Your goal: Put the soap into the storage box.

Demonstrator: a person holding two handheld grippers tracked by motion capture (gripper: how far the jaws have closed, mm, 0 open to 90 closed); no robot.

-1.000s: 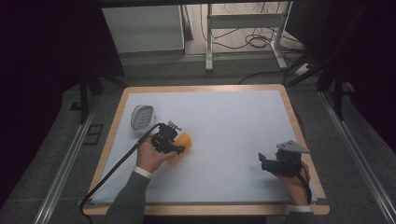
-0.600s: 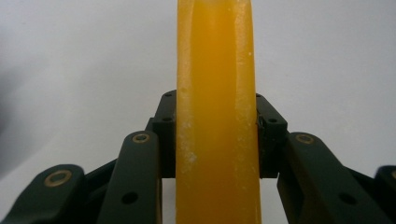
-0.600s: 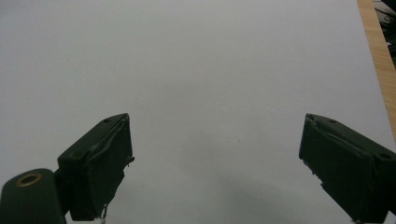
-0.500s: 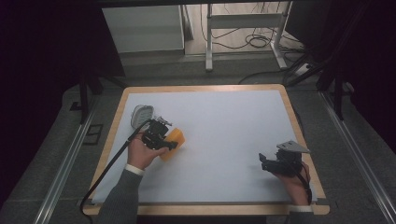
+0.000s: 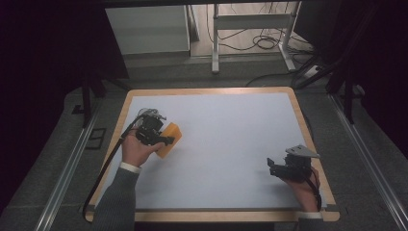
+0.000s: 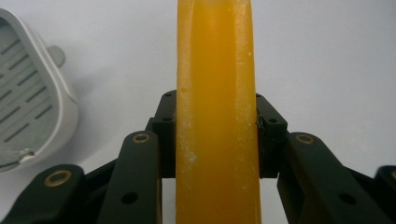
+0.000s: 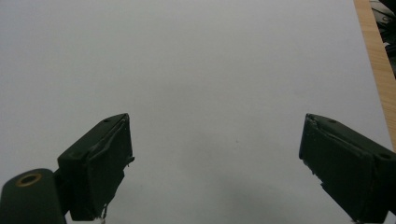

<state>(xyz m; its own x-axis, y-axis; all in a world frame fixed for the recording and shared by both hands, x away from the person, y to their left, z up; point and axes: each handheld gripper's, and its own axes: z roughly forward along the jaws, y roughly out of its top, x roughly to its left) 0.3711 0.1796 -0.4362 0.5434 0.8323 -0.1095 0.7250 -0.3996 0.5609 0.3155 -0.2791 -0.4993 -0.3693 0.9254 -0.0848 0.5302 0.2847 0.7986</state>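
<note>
While the left gripper point(image 5: 161, 139) in the high view is clenched on an orange soap bar point(image 5: 170, 138) above the left part of the white tabletop point(image 5: 231, 144), the main risk is a slip: a bar like this is probably slick, it is pinched on its narrow faces, and any turn of the hand could let it slide out and drop beside its likely target. That target, as a judgement, is the grey soap dish, largely hidden behind the gripper and hand in this view, so its contents cannot be read here. The right gripper point(image 5: 279, 169) rests low near the right edge of the table, well apart from the bar, and plays no part in the carry. From the left gripper view, the jaws stand tight against both sides of the soap bar point(image 6: 215, 116), which rises upright between them; the soap dish point(image 6: 28, 107) lies at the left, slatted and with nothing on the part that shows, near the bar but not touching it. A second hazard is a tilted release, because the bar stands on edge and could catch the dish's rim or tip off the slats. From the right gripper view, the jaws of the right gripper point(image 7: 215, 163) stand wide apart over bare tabletop point(image 7: 210, 70), gripping nothing.
</note>
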